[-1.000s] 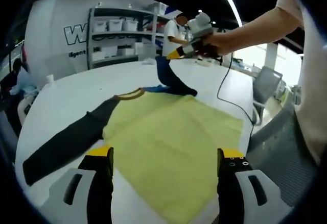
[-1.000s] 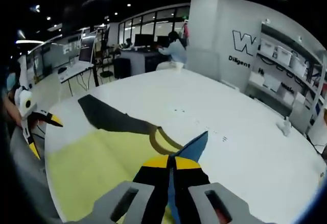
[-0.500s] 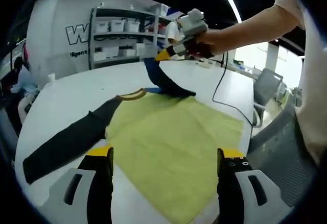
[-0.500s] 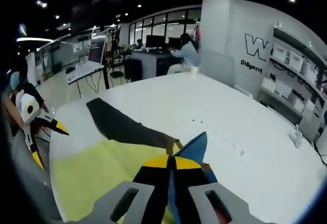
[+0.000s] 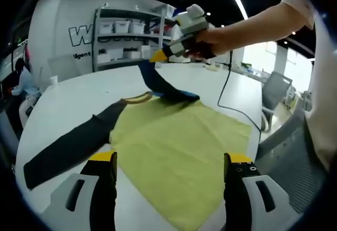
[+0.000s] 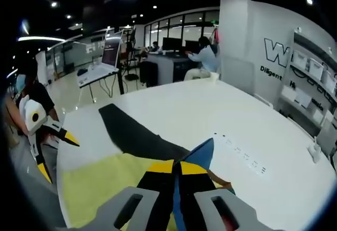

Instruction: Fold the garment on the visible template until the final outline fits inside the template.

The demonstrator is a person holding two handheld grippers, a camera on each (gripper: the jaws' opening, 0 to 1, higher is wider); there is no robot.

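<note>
We have a yellow shirt point(image 5: 179, 147) lying flat on a white table point(image 5: 68, 97), front down or up we cannot tell, with one black sleeve point(image 5: 68, 147) stretched straight out to the side. In the left gripper view our left gripper point(image 5: 168, 191) hangs over the near hem with its jaws spread wide and nothing between them. Across the shirt, our right gripper point(image 5: 158, 56) is pinched tight on the tip of the other sleeve point(image 5: 158, 83), a dark one with a blue cuff, which rises from the shoulder in a slanting band above the cloth. The right gripper view shows the same hold from close in: the jaws are closed on the blue cuff point(image 6: 200, 154), with the yellow body and the outstretched black sleeve below, and the left gripper at the left edge of that view.

As we read it, the fold is only starting. One sleeve is lifted, ready to be laid over the body; the other is still out flat, and the body itself has no fold in it. We cannot make out any template outline on the table. A shelf of boxes point(image 5: 124, 39) stands behind the table, and a cable point(image 5: 229, 91) trails across its far side.
</note>
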